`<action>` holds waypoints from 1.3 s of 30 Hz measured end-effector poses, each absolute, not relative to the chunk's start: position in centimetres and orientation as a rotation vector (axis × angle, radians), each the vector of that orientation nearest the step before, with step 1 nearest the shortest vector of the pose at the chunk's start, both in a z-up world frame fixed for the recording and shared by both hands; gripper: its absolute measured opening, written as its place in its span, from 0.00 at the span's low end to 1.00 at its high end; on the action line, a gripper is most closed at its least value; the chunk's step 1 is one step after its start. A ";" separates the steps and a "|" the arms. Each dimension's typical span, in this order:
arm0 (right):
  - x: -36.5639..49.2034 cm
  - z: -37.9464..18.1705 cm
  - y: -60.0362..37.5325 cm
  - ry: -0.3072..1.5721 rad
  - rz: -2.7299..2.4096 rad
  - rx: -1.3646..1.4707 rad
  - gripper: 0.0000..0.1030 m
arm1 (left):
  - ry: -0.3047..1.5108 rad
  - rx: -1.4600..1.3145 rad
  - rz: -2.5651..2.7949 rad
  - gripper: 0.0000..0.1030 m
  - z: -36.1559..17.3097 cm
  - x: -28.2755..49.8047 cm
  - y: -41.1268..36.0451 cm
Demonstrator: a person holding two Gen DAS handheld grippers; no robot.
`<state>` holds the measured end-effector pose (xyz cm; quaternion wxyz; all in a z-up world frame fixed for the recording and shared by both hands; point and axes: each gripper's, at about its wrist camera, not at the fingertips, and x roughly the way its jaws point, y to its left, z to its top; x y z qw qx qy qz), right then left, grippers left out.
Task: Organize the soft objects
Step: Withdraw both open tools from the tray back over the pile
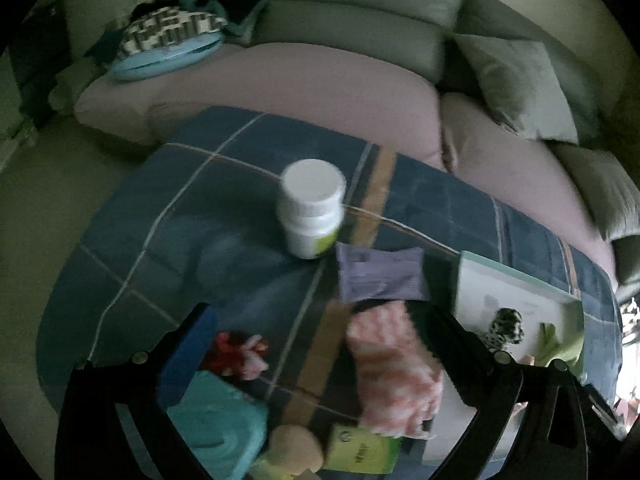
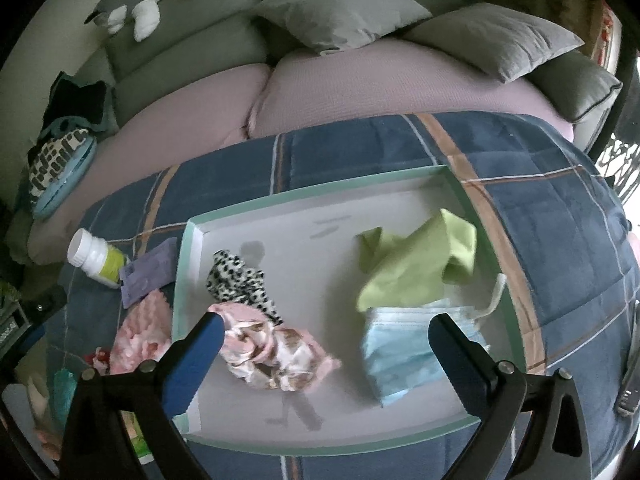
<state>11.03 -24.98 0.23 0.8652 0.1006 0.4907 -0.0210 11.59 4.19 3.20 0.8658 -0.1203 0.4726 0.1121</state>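
Open right gripper (image 2: 324,344) over tray (image 2: 320,196)

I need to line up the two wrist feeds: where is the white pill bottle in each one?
Left wrist: the white pill bottle stands near centre on the plaid blanket, just up-left of the purple packet.
Right wrist: the bottle is at the far left, tilted in this view, touching the same packet.
Shared landmark: the purple packet.

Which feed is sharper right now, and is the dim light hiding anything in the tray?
Right wrist view: sharp, dim and greenish, but the tray, green cloth and blue mask read clearly. Left wrist view: motion-smeared, white bottle and pink fuzzy cloth soft-edged; fisheye bends the plaid blanket.
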 end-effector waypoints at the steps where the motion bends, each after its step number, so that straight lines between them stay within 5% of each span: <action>1: 11.1 0.1 -24.6 1.036 -0.030 0.213 1.00 | 0.988 -0.263 0.242 1.00 3.2 11.4 4.7; 39: 11.9 -2.8 -10.4 1.110 0.306 0.106 1.00 | 1.186 -0.249 0.324 1.00 -1.2 10.7 8.8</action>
